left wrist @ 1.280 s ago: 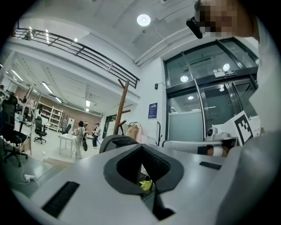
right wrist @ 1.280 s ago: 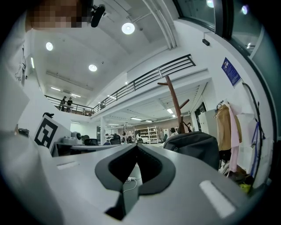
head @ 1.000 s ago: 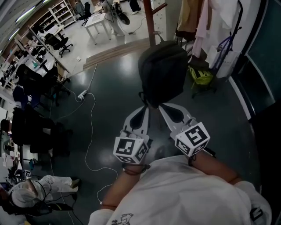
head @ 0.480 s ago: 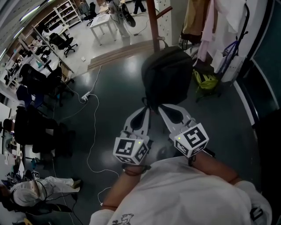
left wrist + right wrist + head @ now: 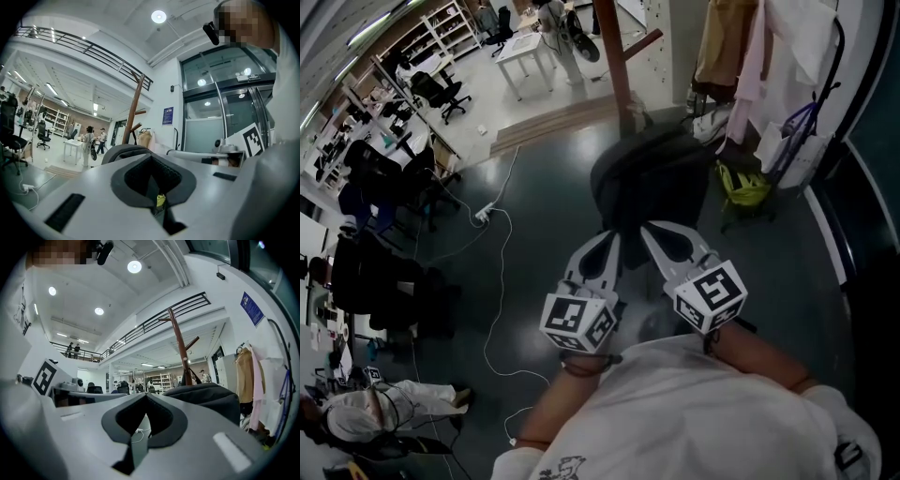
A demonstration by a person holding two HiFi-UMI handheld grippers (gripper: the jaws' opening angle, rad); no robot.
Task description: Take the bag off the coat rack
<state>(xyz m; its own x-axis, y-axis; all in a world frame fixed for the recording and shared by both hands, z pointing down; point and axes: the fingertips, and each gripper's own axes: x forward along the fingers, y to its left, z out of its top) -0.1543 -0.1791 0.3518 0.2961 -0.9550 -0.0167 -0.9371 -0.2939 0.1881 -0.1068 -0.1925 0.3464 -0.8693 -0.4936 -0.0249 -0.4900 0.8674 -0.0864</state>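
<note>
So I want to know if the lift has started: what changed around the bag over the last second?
The black bag now sits lower in the head view. It looks wider and blurred, so it seems to be moving. The rack pole has shifted slightly, likely from head movement. The left tongs and right tongs stayed shut, side by side, with their tips at the bag's lower edge.

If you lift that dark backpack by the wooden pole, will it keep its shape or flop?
The backpack probably sags somewhat: its cloth shell looks rounded and soft, not boxy. It looks plump, so it may weigh a fair bit, though the contents are hidden. Matte fabric likely won't slip in the jaws.
</note>
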